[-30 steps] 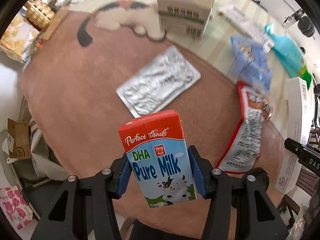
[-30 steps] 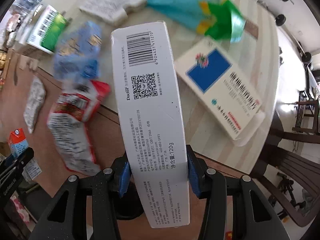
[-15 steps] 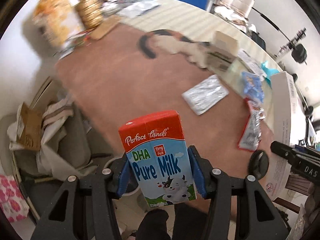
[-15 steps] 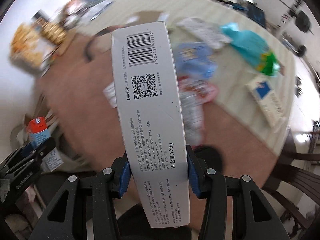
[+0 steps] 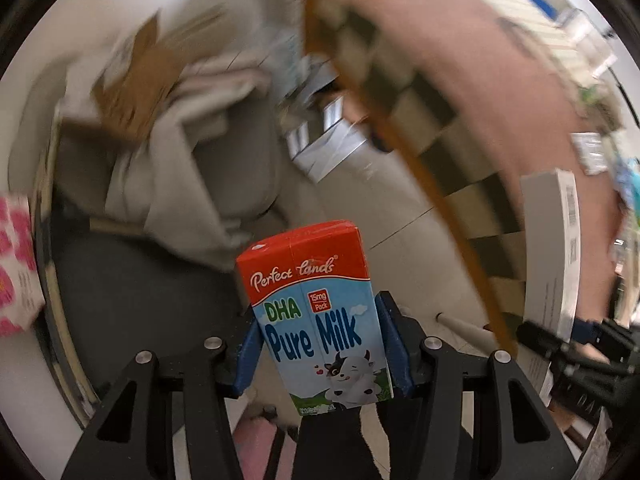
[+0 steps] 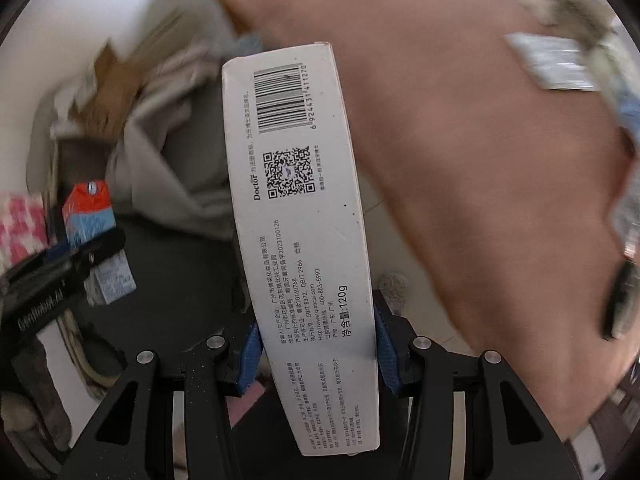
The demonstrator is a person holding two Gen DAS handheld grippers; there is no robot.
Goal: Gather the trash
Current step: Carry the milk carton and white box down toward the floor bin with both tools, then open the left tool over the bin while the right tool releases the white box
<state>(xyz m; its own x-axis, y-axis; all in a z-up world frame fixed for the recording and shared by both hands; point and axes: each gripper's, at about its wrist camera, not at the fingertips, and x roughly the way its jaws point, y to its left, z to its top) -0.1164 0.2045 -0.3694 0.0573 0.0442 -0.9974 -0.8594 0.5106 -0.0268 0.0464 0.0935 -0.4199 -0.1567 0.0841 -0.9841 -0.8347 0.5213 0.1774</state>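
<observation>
Swinging off the counter (image 6: 460, 160), both grippers now hang over a dark bin (image 5: 132, 292). The left gripper (image 5: 320, 350) holds the milk carton (image 5: 320, 312); the right gripper (image 6: 316, 354) holds the white box (image 6: 300, 220), ready to drop.

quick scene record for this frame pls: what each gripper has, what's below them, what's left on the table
left gripper: shut on milk carton
right gripper: shut on white toothpaste box
below: dark bin with a pale liner, beside the table edge
table: pink mat; silver foil pack on it
image quality: background motion-blurred, the other wrappers at the far edge unreadable
</observation>
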